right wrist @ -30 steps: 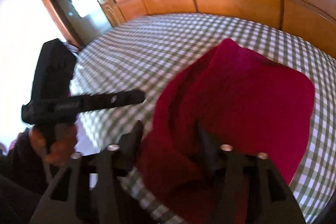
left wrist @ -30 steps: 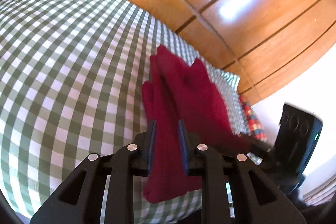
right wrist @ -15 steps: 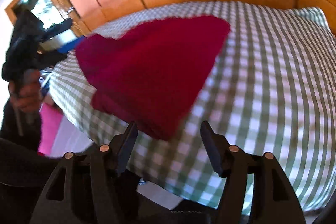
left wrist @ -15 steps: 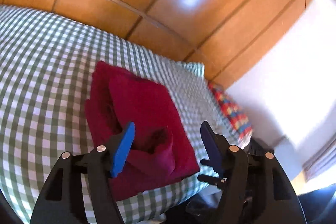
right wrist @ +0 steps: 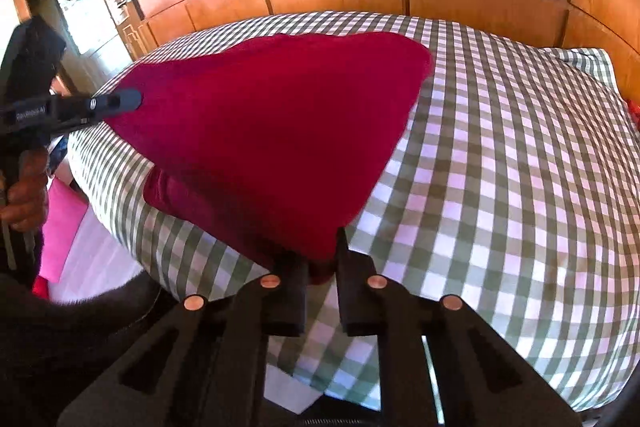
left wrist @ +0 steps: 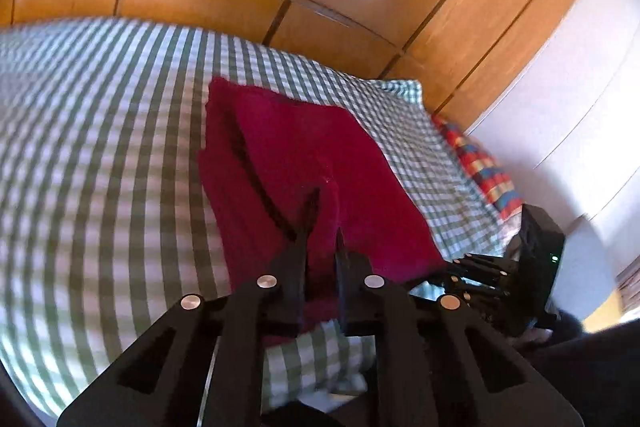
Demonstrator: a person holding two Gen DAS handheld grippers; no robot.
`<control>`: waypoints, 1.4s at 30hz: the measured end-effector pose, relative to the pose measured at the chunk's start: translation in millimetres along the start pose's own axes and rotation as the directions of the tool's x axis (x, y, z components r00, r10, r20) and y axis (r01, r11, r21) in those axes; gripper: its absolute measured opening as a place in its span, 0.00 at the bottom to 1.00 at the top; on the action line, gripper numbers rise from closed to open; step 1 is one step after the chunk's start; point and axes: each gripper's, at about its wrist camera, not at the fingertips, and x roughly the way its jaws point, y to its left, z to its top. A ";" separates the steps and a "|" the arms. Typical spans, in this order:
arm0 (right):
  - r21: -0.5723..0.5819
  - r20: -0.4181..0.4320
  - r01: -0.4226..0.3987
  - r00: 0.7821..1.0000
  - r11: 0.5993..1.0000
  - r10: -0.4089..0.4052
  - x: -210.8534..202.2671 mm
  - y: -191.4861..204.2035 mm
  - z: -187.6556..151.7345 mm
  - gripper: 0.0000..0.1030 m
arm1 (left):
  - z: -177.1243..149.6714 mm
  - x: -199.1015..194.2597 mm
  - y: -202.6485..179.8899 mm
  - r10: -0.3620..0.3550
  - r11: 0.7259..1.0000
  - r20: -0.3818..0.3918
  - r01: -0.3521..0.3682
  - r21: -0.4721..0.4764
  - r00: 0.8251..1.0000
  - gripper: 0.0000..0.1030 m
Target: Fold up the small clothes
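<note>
With the partly folded red garment (right wrist: 272, 131) lying on the checked bed (right wrist: 500, 167), the left gripper (left wrist: 320, 227) and right gripper (right wrist: 320, 247), jaws just closed, each clamped a near edge, so the next fold required lifting both together.

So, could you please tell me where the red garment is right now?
The red garment lies folded on the green checked bedspread near the bed's front edge, its near corners pinched by the left gripper and right gripper.

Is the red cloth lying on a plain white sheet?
No, the red cloth lies on a green and white checked sheet.
</note>
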 end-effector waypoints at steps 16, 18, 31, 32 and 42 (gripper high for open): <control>0.022 -0.017 -0.029 0.999 0.999 0.029 -27.5 -30.8 -10.0 0.54 | 8.2 -1.4 48.6 -0.116 0.972 0.087 0.131 -0.193 0.989 0.50; 0.021 0.014 -0.006 1.000 1.000 0.006 -37.4 -36.4 -3.6 0.54 | 20.5 19.3 53.6 -0.099 0.972 0.046 0.106 -0.211 0.994 0.50; -0.085 0.124 -0.004 0.992 0.996 0.015 -4.3 5.3 50.9 0.55 | 31.2 22.0 27.4 -0.041 0.986 0.104 0.057 -0.155 0.994 0.14; -0.103 0.120 -0.005 0.993 0.995 0.017 1.2 13.3 47.5 0.55 | 24.2 18.0 26.3 -0.006 0.989 0.112 0.022 -0.144 0.994 0.14; -0.168 0.101 0.074 0.993 0.983 -0.058 27.4 32.5 32.3 0.56 | 13.5 29.1 32.1 0.254 0.958 0.073 -0.241 -0.154 0.964 0.17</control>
